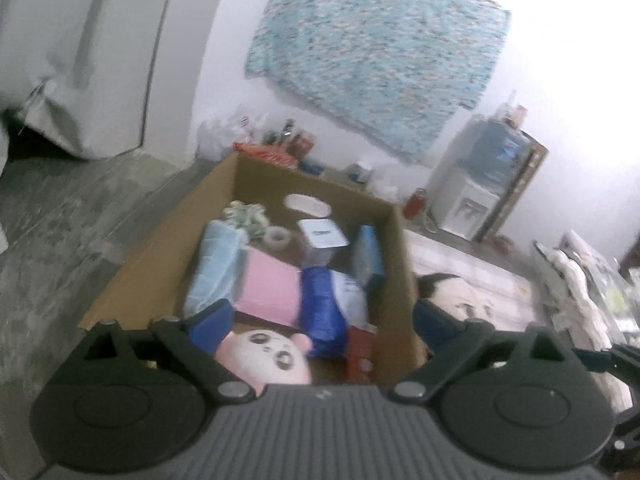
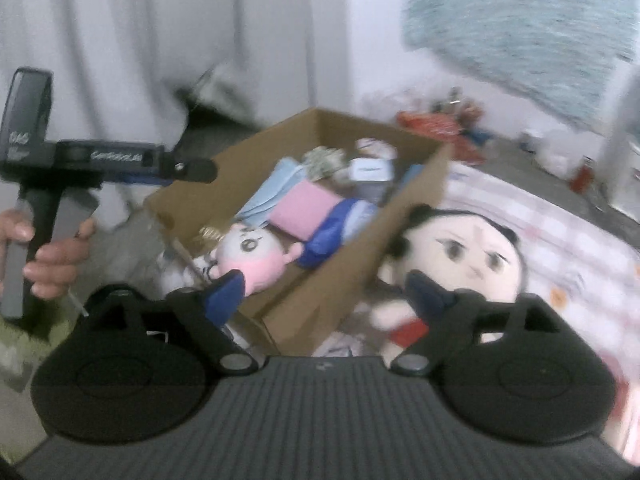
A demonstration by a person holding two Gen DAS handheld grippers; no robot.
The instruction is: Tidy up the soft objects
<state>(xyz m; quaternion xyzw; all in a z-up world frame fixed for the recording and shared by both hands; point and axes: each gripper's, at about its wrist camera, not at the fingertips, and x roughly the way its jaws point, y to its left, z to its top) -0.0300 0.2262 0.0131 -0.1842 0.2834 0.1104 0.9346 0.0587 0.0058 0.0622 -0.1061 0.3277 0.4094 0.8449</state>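
Note:
A brown cardboard box (image 1: 160,248) (image 2: 400,216) holds a pink-faced plush (image 1: 268,356) (image 2: 252,252), a pink pad (image 1: 272,288), a light blue cloth (image 1: 220,264) and a blue-and-white bag (image 1: 328,304). A black-haired doll (image 2: 460,256) (image 1: 460,296) lies outside the box on a checked cloth, to its right. My left gripper (image 1: 320,320) is open and empty above the box's near end. My right gripper (image 2: 328,292) is open and empty, spanning the box's near corner and the doll. The left gripper's handle (image 2: 44,168) shows in the right wrist view.
The box also holds a tape roll (image 1: 278,236), a white carton (image 1: 322,232) and a blue box (image 1: 368,256). A water dispenser (image 1: 480,188) stands at the back right. Bottles and packets (image 1: 272,140) line the wall. The pink checked cloth (image 2: 560,248) covers the surface at right.

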